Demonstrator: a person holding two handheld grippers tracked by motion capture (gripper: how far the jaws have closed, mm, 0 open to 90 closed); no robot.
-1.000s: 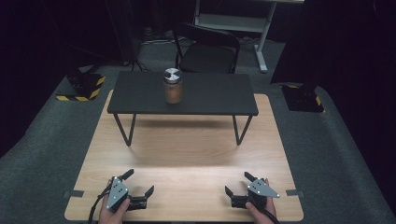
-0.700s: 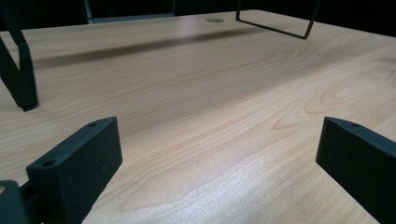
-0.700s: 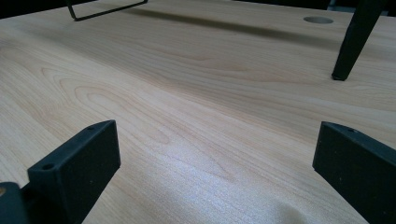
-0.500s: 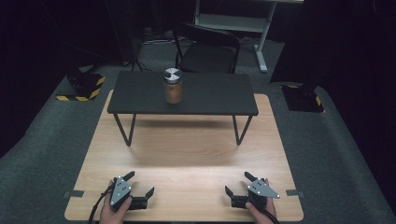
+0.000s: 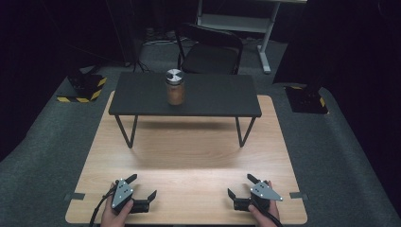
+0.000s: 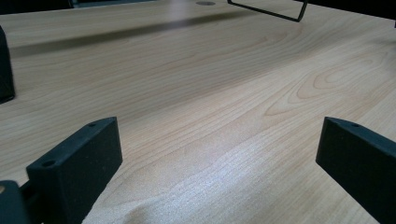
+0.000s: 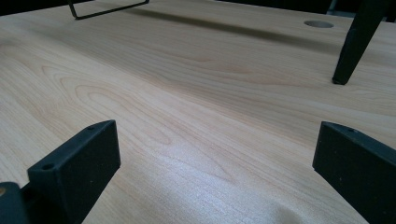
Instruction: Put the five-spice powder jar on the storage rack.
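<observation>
On the small black bench (image 5: pixel 208 97) at the far side, well apart from me, a jar (image 5: pixel 174 87) is standing upright. I am resting my left tool (image 5: pixel 140 192) and right tool (image 5: pixel 240 187) wide open on the tabletop (image 5: pixel 198 156). It is likely glass: stiff, slick, breakable, fairly heavy, so I am planning to grip its body below the metal lid (image 5: pixel 174 75).

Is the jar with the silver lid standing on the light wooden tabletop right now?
No, the brown glass jar with the silver lid stands upright on the small black raised table, which itself sits on the light wooden tabletop.

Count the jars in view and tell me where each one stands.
1. The jar stands upright on the small black table, left of its middle, far from both hand-held grippers. Nothing suggests another.
</observation>
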